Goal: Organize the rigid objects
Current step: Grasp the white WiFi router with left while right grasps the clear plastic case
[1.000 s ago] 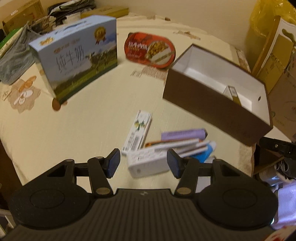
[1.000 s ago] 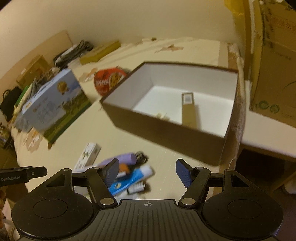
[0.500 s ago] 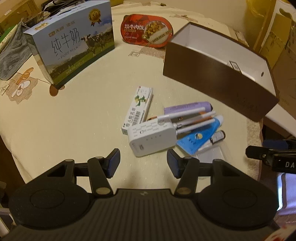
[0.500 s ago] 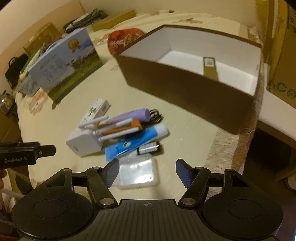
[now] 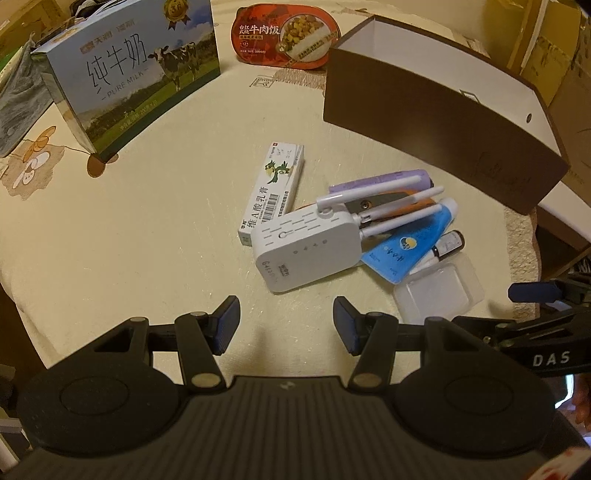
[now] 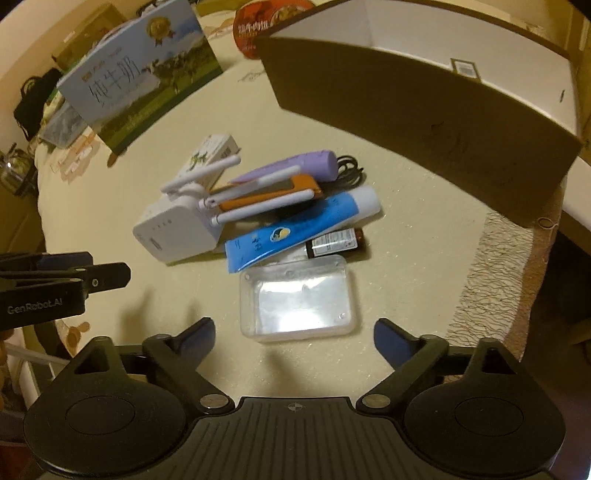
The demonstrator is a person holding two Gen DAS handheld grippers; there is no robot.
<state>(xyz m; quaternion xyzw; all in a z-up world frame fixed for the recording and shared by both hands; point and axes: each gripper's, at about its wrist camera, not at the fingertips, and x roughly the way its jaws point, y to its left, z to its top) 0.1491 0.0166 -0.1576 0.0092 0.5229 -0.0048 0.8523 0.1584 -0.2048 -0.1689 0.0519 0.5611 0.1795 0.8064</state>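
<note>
A pile of small items lies on the cream tablecloth: a white router [image 5: 308, 245] [image 6: 173, 230] with antennas, a blue tube [image 5: 408, 243] [image 6: 295, 229], a purple device [image 6: 295, 166], an orange item [image 6: 273, 190], a small dark bottle [image 6: 338, 240], a white carton [image 5: 273, 194] and a clear plastic case [image 6: 297, 299] [image 5: 439, 291]. My left gripper [image 5: 286, 325] hovers open just below the router, nothing between its fingers. My right gripper [image 6: 295, 338] is open with its jaws opening, just below the clear case. Behind stands a brown box [image 5: 436, 122] [image 6: 417, 110], open on top.
A blue milk carton box [image 5: 129, 74] and a red meal tray [image 5: 284, 35] stand at the back of the round table. Cardboard boxes [image 5: 546, 55] are stacked to the right. The table edge [image 6: 491, 280] drops off at the right of the pile.
Both grippers have come down closer to the pile. The right gripper's jaws have spread wider, and it now faces the clear case. The left gripper's opening is unchanged.
</note>
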